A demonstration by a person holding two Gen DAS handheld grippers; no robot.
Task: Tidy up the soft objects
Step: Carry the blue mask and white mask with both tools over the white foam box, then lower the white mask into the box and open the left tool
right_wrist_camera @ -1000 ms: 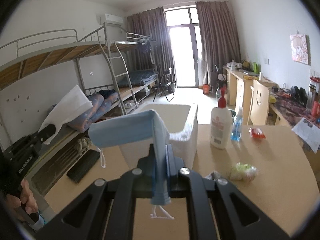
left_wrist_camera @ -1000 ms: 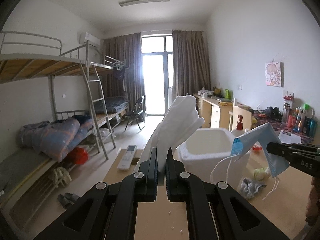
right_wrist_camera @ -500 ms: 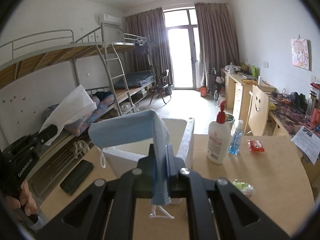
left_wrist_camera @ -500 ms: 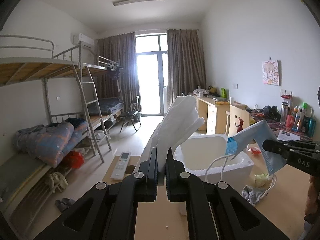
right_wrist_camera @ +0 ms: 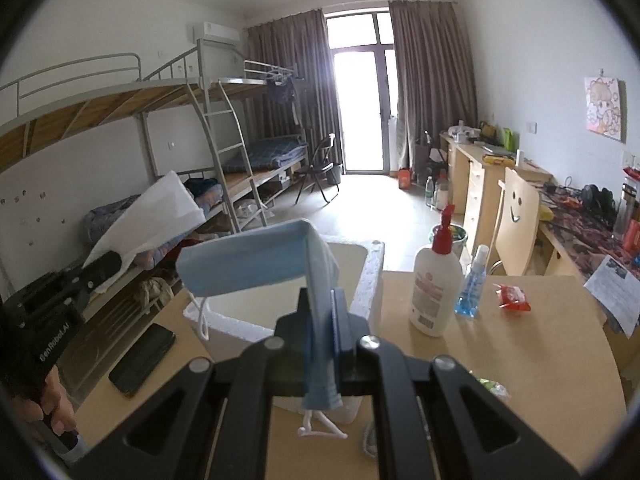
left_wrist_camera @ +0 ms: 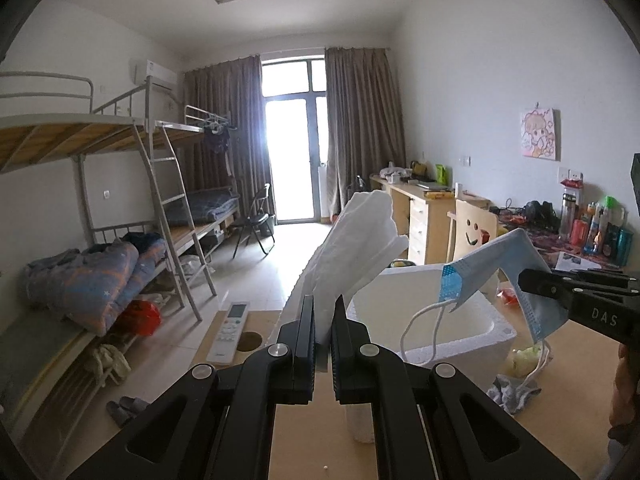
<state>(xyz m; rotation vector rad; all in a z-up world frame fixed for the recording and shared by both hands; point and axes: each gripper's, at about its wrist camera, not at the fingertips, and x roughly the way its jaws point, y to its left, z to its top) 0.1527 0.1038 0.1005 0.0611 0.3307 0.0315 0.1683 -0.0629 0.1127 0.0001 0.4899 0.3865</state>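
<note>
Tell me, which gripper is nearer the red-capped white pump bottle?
Right. The right gripper holds a blue mask just left of the white pump bottle; the left gripper is beyond the foam box.

mask [right_wrist_camera: 256,264] showing pale blue, white ear loops | tissue [left_wrist_camera: 356,248] showing plain white | foam box [left_wrist_camera: 448,328] showing white | bottle [right_wrist_camera: 436,280] showing white (red pump top) | quilt [left_wrist_camera: 84,280] showing blue with orange patches | table [right_wrist_camera: 520,360] showing light tan

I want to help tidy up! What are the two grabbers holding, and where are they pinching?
Left gripper pinches the white tissue at its bottom end. Right gripper pinches the blue face mask near one short end.
</note>
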